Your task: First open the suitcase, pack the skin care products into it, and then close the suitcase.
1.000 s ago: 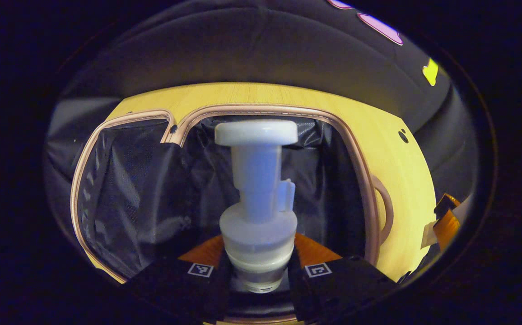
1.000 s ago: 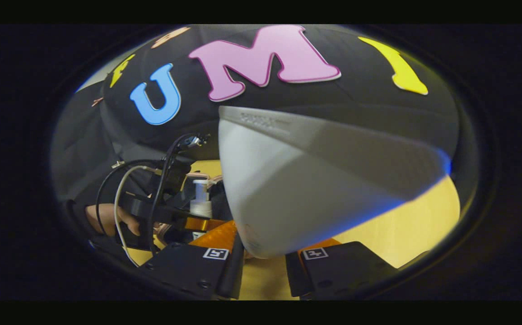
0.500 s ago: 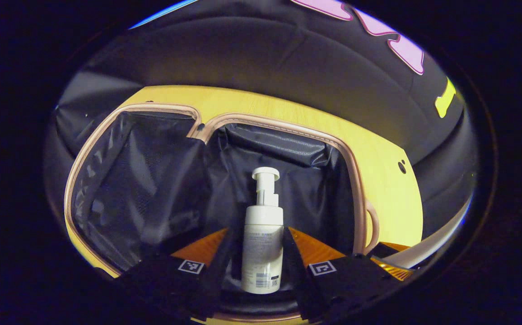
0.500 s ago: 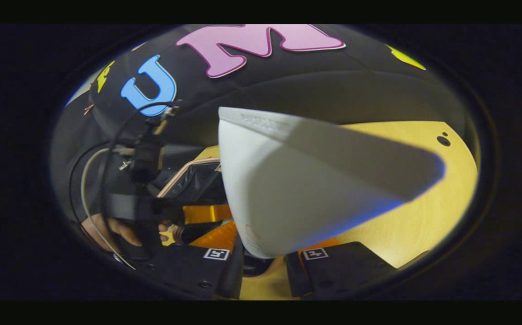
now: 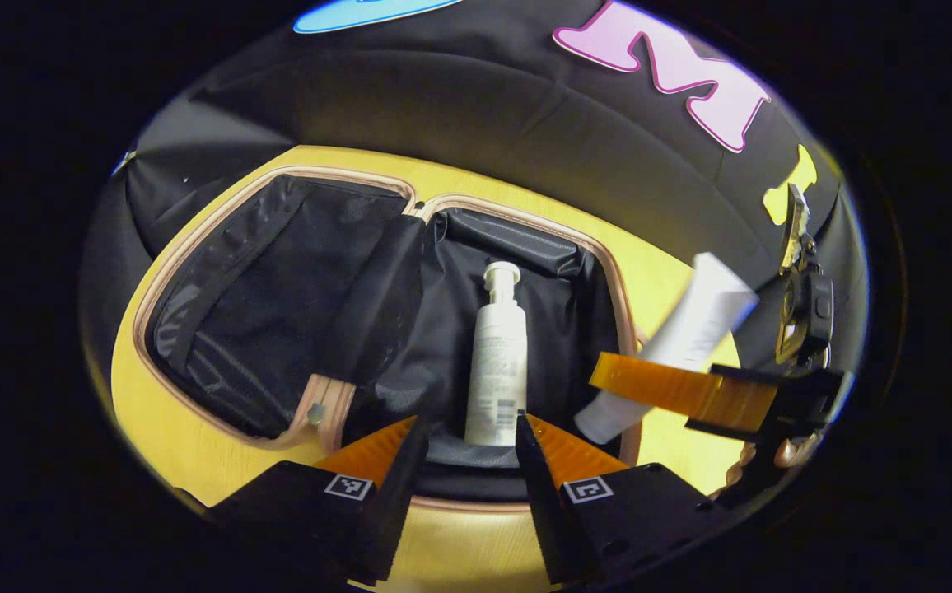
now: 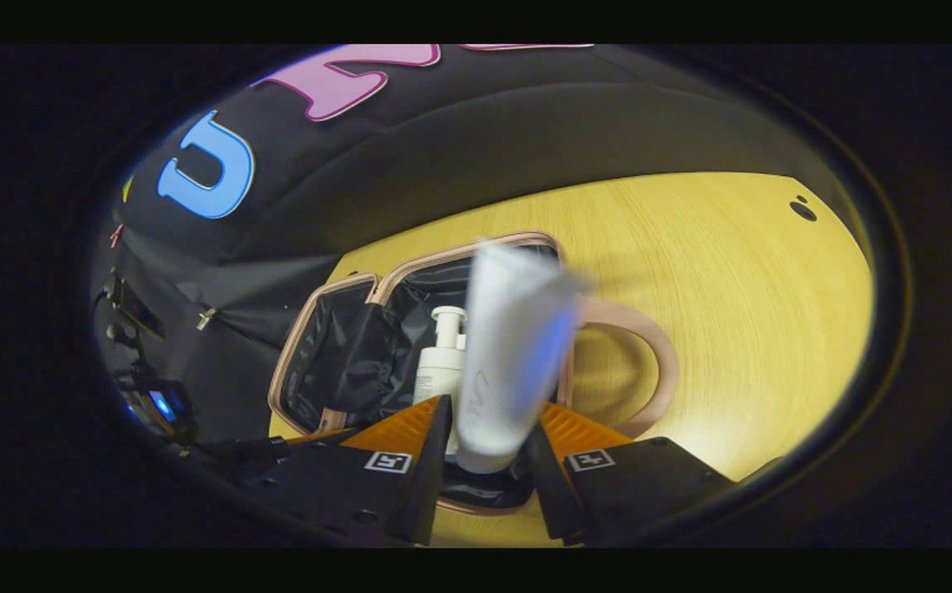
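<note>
Nearest to left camera: left gripper, its 2 fingers spread apart with nothing between them, hovering above the near edge of the suitcase.
Suitcase: small open case with black fabric lining and pink zipper trim, lying flat on the yellow wooden table; both halves lie open, side by side.
Pump bottle: white plastic bottle with a pump head, lying in the right half of the suitcase, pump pointing to the far side, touched by no gripper.
Right gripper, seen from the left: right gripper beside the right rim of the case, holding a white soft tube tilted over that rim.
Right gripper view: right gripper with jaws clenched on the lower end of the white tube, which is blurred; behind it are the pump bottle and the pink looped handle of the suitcase.
Farther: table, then the booth's black cloth wall.
</note>
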### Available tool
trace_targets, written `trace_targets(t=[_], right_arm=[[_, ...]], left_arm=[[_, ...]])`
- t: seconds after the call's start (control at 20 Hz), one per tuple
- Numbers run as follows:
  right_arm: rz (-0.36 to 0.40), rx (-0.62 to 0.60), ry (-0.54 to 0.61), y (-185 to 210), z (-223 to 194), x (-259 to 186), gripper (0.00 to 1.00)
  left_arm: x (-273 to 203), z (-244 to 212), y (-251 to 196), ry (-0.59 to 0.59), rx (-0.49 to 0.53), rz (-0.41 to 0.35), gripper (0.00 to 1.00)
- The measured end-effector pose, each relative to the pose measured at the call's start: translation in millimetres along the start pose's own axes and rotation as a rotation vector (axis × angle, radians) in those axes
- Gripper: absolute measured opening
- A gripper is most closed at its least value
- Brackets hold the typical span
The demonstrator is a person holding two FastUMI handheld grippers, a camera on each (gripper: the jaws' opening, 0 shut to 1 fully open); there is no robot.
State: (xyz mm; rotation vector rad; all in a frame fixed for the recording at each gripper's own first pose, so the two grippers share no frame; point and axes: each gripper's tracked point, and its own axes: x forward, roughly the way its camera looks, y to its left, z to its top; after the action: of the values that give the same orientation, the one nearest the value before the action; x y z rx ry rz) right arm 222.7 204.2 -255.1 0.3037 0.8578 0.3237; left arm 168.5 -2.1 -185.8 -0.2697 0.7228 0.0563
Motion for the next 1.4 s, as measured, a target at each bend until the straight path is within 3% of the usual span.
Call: trace_targets(t=[0.15,0.2,0.3,0.35,0.4,0.45,0.5,0.55,0.6,0.65,0.75,0.9,1.05,1.25,1.4], right_arm=[[-0.003,-0.013,-0.021,-0.9,3.3,-5.2,0.57],[-0.005,-0.013,-0.029,0.0,5.8,-7.8,0.72],[-0.013,-0.021,-0.056,-4.1,13.6,-13.4,0.73],[-0.016,-0.024,-0.064,-3.6,15.4,-19.0,0.69],[-0.025,-0.031,-0.074,-5.7,18.4,-23.4,0.72],[-0.039,-0.043,-0.089,-9.8,22.2,-28.8,0.92],[-0.051,-0.055,-0.104,-12.9,26.4,-34.3,0.81],[-0.071,-0.071,-0.124,-17.9,31.0,-42.8,0.95],[-0.086,-0.078,-0.147,-21.1,35.6,-51.0,0.96],[-0.102,-0.084,-0.172,-23.7,41.8,-59.7,0.96],[-0.150,-0.099,-0.242,-30.5,53.4,-86.8,0.98],[-0.202,-0.094,-0.312,-37.8,59.7,-112.9,0.98],[-0.295,-0.077,-0.379,-53.9,49.7,-141.0,0.98],[-0.351,-0.083,-0.414,-60.4,31.0,-169.2,0.98],[-0.382,-0.089,-0.441,-65.6,19.5,-189.3,0.98]], left_arm=[[-8.0,-3.7,9.9,-0.013,-0.031,-0.001,0.70],[-11.2,0.0,12.2,-0.026,-0.033,-0.003,0.70],[-17.5,5.3,20.7,-0.058,-0.026,0.008,0.69],[-22.1,11.1,24.5,-0.083,-0.023,0.006,0.70],[-25.5,17.9,27.9,-0.110,-0.024,-0.003,0.70],[-30.3,23.3,31.6,-0.133,-0.028,-0.018,0.70],[-35.0,28.5,36.6,-0.151,-0.037,-0.033,0.70],[-43.5,37.9,50.0,-0.181,-0.047,-0.039,0.74],[-48.4,47.7,63.2,-0.211,-0.050,-0.037,0.82],[-54.1,60.2,78.7,-0.244,-0.051,-0.032,0.78],[-67.3,93.6,128.3,-0.316,-0.045,-0.005,0.95],[-81.2,135.8,207.0,-0.369,-0.008,0.076,0.96],[-62.7,170.1,287.2,-0.351,0.025,0.152,0.96],[-7.7,179.9,349.0,-0.295,-0.013,0.180,0.96],[16.5,181.3,370.9,-0.282,-0.085,0.183,0.96]])
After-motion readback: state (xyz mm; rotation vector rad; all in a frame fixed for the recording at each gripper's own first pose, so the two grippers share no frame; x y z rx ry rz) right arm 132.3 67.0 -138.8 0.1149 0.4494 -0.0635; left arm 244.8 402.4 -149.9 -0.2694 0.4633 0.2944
